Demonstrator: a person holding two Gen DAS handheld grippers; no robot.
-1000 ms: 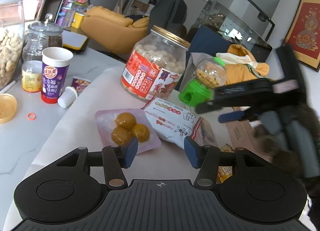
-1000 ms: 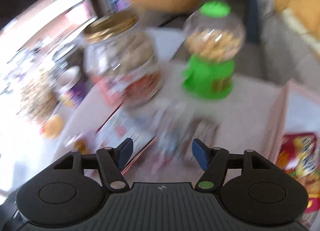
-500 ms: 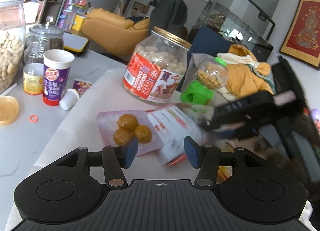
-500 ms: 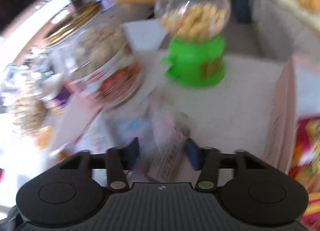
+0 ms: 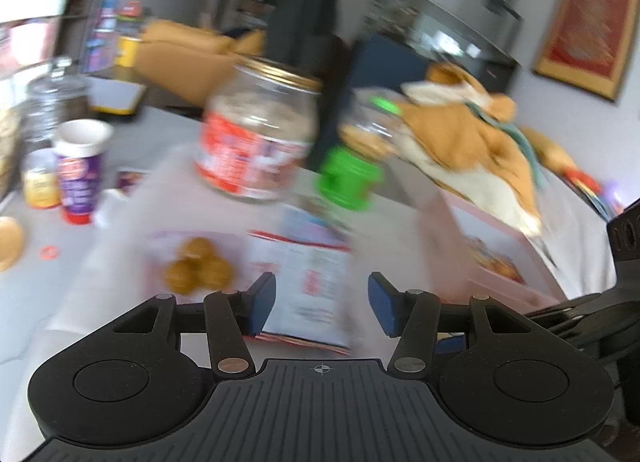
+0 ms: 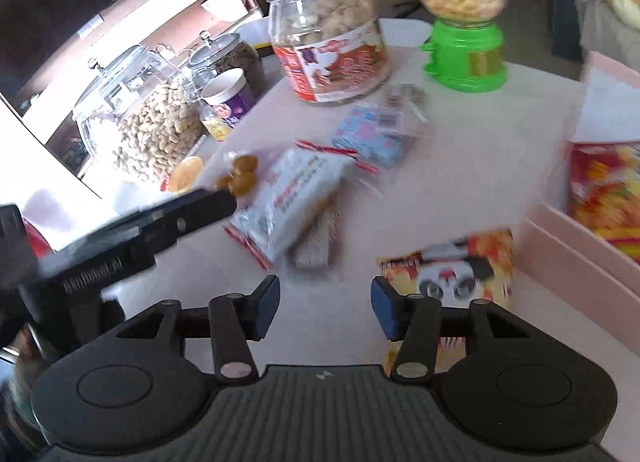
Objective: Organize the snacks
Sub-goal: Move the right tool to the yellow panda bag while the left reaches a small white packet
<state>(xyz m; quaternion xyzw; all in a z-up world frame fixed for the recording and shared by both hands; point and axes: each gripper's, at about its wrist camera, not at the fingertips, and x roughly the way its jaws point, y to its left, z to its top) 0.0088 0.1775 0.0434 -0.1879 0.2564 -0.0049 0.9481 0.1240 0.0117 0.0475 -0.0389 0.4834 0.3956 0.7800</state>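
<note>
Snack packs lie on the white table. A white pack with red trim [image 5: 310,282] [image 6: 292,197] lies just ahead of my open left gripper [image 5: 322,300]. A pouch of round brown snacks [image 5: 198,270] [image 6: 240,177] lies to its left. My right gripper [image 6: 325,308] is open and empty; an orange-red snack pack [image 6: 452,270] lies by its right finger. A blue pack [image 6: 370,133] lies farther off. The pink box [image 6: 576,262] [image 5: 496,262] at the right holds a red-yellow bag [image 6: 604,185]. The left gripper's body shows in the right wrist view [image 6: 132,238].
A big red-labelled jar with a gold lid [image 6: 328,37] [image 5: 256,137] and a green candy dispenser [image 6: 464,25] [image 5: 352,169] stand at the back. A peanut jar [image 6: 140,117], a dark jar [image 6: 228,57] and a purple cup [image 6: 230,95] [image 5: 80,169] stand left.
The right gripper pulled back and let go of the white pack, which now lies flat on the table. The left view has shifted and blurred.
</note>
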